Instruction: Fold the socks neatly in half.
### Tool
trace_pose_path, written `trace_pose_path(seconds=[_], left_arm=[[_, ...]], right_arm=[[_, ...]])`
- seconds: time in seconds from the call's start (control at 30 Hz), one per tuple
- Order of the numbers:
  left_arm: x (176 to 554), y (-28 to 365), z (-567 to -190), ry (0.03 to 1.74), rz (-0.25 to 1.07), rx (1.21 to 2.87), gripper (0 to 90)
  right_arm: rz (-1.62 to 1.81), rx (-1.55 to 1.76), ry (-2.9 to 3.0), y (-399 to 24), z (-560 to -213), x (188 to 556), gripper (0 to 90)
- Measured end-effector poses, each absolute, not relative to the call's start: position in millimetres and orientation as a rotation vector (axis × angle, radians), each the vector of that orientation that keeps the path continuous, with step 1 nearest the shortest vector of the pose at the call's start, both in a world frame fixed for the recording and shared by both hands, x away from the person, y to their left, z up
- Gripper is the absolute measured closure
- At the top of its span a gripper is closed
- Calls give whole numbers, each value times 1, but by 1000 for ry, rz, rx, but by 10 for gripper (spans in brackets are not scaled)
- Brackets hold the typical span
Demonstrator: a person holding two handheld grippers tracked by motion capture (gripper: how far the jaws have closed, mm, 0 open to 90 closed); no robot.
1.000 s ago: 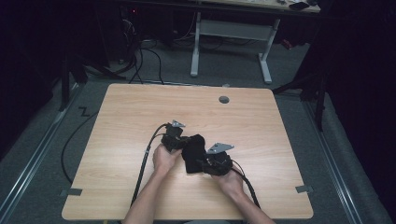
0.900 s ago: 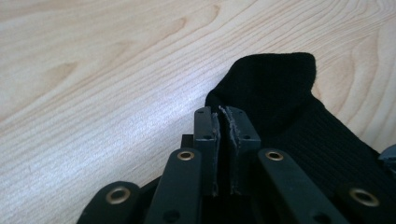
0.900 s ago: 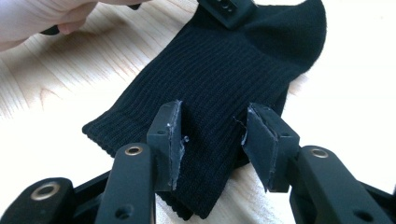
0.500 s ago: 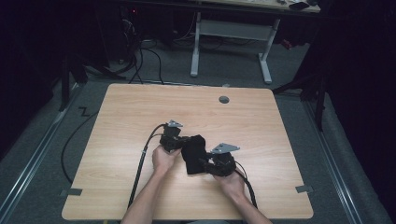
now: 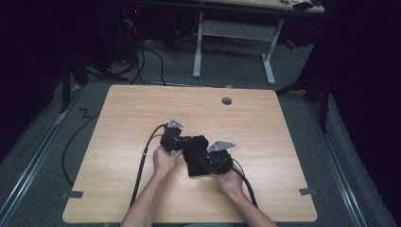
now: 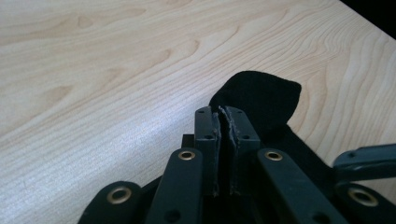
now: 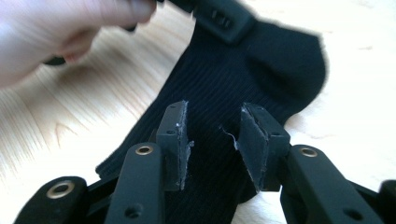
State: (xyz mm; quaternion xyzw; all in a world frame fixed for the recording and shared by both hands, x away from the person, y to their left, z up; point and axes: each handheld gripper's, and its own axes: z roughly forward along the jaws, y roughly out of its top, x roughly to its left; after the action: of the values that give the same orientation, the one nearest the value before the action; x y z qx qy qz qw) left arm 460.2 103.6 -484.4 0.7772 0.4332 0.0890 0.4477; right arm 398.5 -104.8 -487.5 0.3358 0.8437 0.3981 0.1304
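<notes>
With my left gripper (image 6: 223,122) pinched on the black sock (image 5: 196,153) at the table's (image 5: 283,142) near centre, my right gripper's (image 7: 212,142) jaws have just been narrowing over its ribbed fabric, not yet pressing, so the second hold is pending.

a black sock (image 7: 233,88) with fine ribbing lies on a light wooden table (image 5: 142,118) with wavy grain. both grippers, left gripper (image 6: 225,122) and right gripper (image 7: 212,135), are black with brass-coloured rivets; a grey round cap (image 5: 227,100) sits far right.
</notes>
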Motion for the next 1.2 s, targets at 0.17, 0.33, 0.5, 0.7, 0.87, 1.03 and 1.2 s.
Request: trace_pose_path(seconds=[0.17, 0.33, 0.5, 0.7, 0.87, 1.03, 1.2], left_arm=[[462, 107, -485, 1075, 190, 1910, 844], [457, 108, -476, 1034, 181, 1884, 844], [446, 108, -465, 979, 181, 1884, 843], [433, 103, -459, 914, 178, 1911, 843], [420, 104, -462, 891, 162, 1916, 842], [412, 104, -470, 893, 184, 1904, 840], [414, 102, -472, 898, 218, 1886, 840]], right_arm=[[1155, 987, 2473, -101, -494, 399, 600], [1132, 962, 2468, -97, -499, 396, 603], [1111, 946, 2455, -94, -500, 398, 607], [1122, 940, 2438, -93, -502, 399, 607], [1121, 935, 2417, -92, -503, 401, 607], [1124, 936, 2406, -90, -504, 401, 605], [1167, 972, 2403, -96, -495, 394, 544]])
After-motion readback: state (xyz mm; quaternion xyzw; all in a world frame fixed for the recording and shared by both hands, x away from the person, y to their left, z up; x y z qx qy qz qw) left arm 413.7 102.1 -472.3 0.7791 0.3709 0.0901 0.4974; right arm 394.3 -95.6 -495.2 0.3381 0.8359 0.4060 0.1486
